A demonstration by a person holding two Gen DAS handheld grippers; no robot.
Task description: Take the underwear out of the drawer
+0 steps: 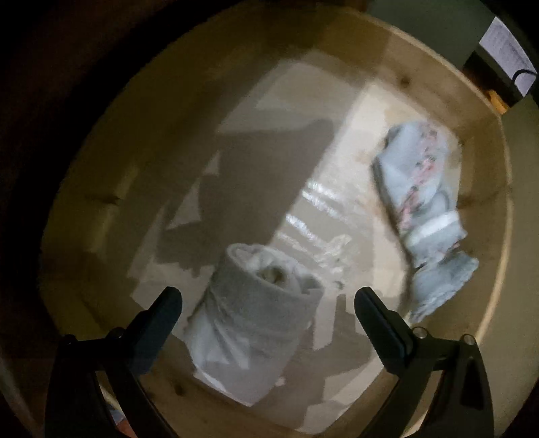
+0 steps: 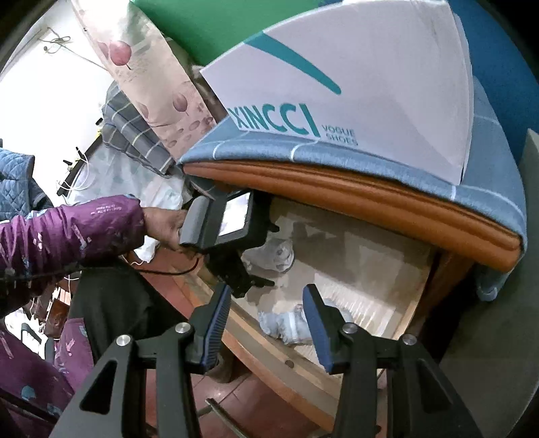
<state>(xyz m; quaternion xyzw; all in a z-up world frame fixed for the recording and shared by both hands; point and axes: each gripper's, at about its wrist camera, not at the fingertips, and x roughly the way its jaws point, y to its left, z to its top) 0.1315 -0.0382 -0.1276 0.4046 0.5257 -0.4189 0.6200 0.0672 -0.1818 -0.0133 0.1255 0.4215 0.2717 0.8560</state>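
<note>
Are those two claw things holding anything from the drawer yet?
No. The left gripper is open above a rolled grey garment; the right gripper grips nothing.

A white shoe box [image 2: 353, 91] printed XINCCI VOGUE SHOES is lying on a blue checked sheet [image 2: 337, 158], which is draping over an orange padded edge [image 2: 337, 195]. A floral cushion [image 2: 151, 77] is leaning against grey plaid bedding [image 2: 131, 131] (both at the far left). A green surface [image 2: 209, 23] is showing behind, and red floor tiles [image 2: 242, 401] are showing below.
</note>
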